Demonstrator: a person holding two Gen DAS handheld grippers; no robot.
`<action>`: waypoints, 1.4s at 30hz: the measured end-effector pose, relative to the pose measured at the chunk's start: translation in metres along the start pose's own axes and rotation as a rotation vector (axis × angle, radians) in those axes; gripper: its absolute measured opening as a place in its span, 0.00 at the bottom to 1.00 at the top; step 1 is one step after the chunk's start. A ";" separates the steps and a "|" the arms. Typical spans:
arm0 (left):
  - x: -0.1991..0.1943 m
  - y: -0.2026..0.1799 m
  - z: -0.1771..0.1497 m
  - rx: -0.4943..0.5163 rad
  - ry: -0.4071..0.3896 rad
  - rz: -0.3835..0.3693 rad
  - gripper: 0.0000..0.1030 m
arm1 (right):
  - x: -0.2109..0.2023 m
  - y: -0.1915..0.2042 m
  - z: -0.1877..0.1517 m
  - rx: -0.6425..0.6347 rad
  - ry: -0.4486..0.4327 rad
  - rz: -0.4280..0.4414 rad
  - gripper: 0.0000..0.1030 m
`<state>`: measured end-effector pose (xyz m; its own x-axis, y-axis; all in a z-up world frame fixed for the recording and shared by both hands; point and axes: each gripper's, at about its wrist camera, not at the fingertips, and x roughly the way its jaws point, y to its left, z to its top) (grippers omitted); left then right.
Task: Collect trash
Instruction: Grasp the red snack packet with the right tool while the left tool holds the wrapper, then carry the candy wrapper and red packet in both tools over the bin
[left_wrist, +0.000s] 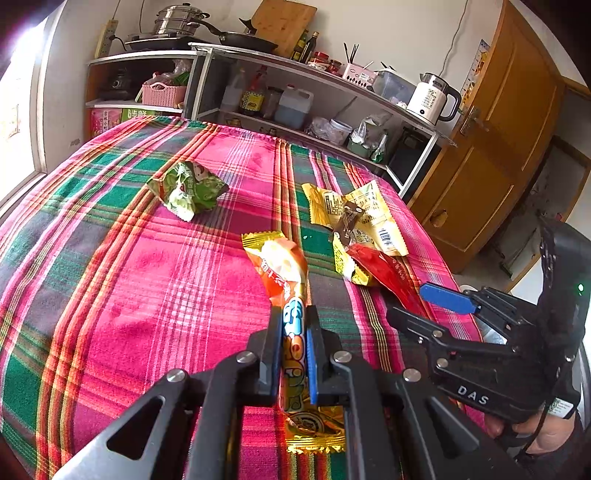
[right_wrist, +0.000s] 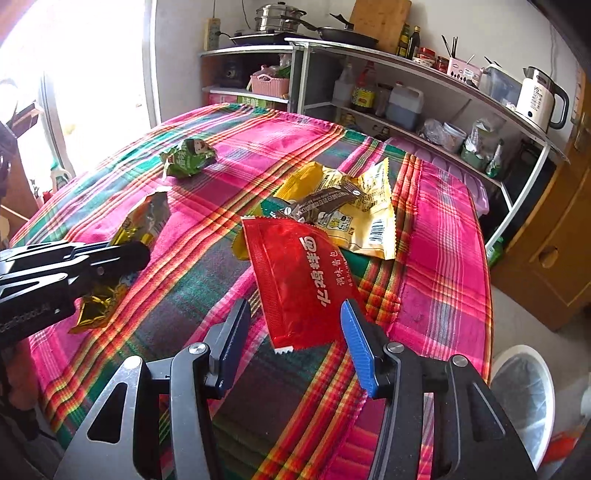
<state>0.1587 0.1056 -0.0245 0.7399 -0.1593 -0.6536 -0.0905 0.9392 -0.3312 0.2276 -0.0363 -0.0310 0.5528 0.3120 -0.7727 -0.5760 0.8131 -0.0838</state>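
- Left claw: clamped tight on the orange wrapper. Wrapper's top sticks out past the tips toward 12 o'clock; mid part hidden btwn the fingers, gold end pokes out behind them.
- From the right cam, that wrapper is half covered by the left claw; print unreadable.
- Right claw: spread wide, nothing gripped. Sits over the near end of the red packet, which lies flat on the plaid desk; contact w/ fingers can't be told.
- Yellow bag at 12 o'clock of the red packet, partly under it, w/ a brown sachet on top.
- Green wrapper crumpled, well apart at 11 o'clock.
- White bin on the floor at 4 o'clock, cut off by the claw frame and desk edge.
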 end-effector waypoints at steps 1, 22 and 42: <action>0.000 0.000 0.000 0.001 0.001 -0.003 0.11 | 0.002 -0.004 0.002 0.018 0.003 0.009 0.50; 0.001 -0.001 0.002 0.019 0.006 -0.027 0.11 | -0.023 -0.031 0.005 0.194 -0.061 0.109 0.07; -0.016 -0.065 0.003 0.127 -0.009 -0.107 0.11 | -0.082 -0.063 -0.039 0.337 -0.167 0.131 0.07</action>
<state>0.1551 0.0477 0.0095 0.7469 -0.2581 -0.6128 0.0737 0.9480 -0.3095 0.1947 -0.1320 0.0134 0.5941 0.4765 -0.6480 -0.4337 0.8683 0.2408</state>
